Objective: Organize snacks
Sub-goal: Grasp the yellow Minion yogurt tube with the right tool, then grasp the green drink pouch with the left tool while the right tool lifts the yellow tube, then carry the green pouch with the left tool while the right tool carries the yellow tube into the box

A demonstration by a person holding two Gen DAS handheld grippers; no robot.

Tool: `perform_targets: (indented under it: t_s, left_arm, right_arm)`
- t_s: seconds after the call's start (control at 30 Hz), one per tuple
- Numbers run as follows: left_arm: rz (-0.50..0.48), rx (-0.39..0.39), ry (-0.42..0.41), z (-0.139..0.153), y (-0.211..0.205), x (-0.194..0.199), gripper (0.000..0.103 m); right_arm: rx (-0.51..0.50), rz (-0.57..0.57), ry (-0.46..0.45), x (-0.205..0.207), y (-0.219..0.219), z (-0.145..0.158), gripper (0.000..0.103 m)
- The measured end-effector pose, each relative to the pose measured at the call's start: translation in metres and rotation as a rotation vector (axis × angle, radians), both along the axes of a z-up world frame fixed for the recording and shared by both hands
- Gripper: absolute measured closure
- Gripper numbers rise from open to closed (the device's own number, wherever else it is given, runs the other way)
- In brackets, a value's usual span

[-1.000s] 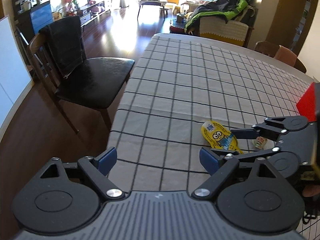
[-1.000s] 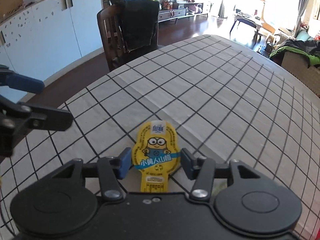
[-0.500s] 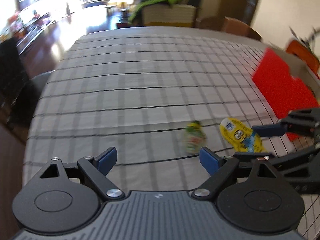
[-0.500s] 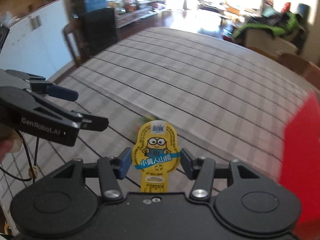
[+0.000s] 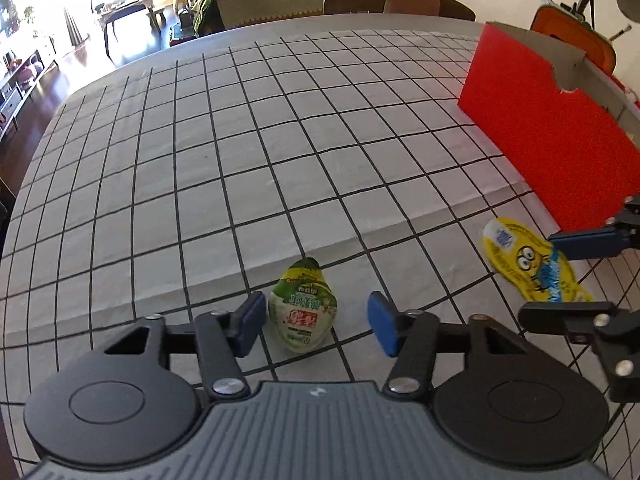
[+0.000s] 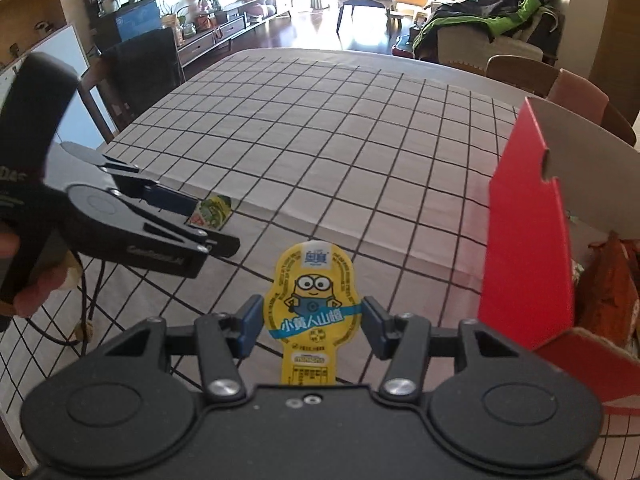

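Left gripper (image 5: 316,322), fingers spread, straddled green-white foil snack pouch (image 5: 303,312), long axis running away from me. Right gripper (image 6: 312,326) clenched on yellow cartoon-print sachet (image 6: 312,312).

Each hand-held gripper (image 5: 316,322) is matte black, with round pivot discs, silver screws and blue fingertips (image 6: 251,324). Pale lettering and a black cable mark the left one.

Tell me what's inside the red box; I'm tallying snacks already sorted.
Inside the red box, orange-red snack packaging shows at the open side. Its near wall covers the rest, so no count is possible.
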State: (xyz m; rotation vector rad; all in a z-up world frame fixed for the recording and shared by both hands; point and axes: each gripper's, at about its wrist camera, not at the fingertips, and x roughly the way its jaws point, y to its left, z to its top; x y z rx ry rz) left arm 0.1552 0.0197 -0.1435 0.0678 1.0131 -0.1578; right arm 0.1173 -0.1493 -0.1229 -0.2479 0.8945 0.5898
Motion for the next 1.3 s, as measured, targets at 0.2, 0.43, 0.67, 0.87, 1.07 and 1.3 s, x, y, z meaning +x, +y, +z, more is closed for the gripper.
perform_targets:
  t_s: [0.2, 0.43, 0.67, 0.87, 1.07, 1.3]
  left_arm:
    - [-0.008, 0.028, -0.012, -0.001, -0.009, -0.001, 0.069]
    - [0.015, 0.022, -0.010, 0.005, -0.012, -0.003, 0.069]
    - [0.038, -0.013, -0.031, 0.029, -0.021, -0.016, 0.069]
    - [0.062, -0.054, -0.068, 0.060, -0.032, -0.028, 0.069]
    - [0.074, -0.123, -0.100, 0.092, -0.050, -0.031, 0.069]
    - [-0.006, -0.157, -0.139, 0.122, -0.106, -0.009, 0.069]
  right_arm:
    - [0.006, -0.011, -0.008, -0.001, -0.004, 0.003, 0.051]
    - [0.017, -0.011, -0.030, -0.007, -0.011, 0.014, 0.051]
    - [0.033, -0.015, -0.066, -0.011, -0.023, 0.032, 0.051]
    - [0.060, -0.034, -0.103, -0.016, -0.039, 0.055, 0.051]
    - [0.113, -0.093, -0.117, -0.014, -0.068, 0.082, 0.051]
    - [0.104, -0.204, -0.194, 0.000, -0.116, 0.101, 0.051]
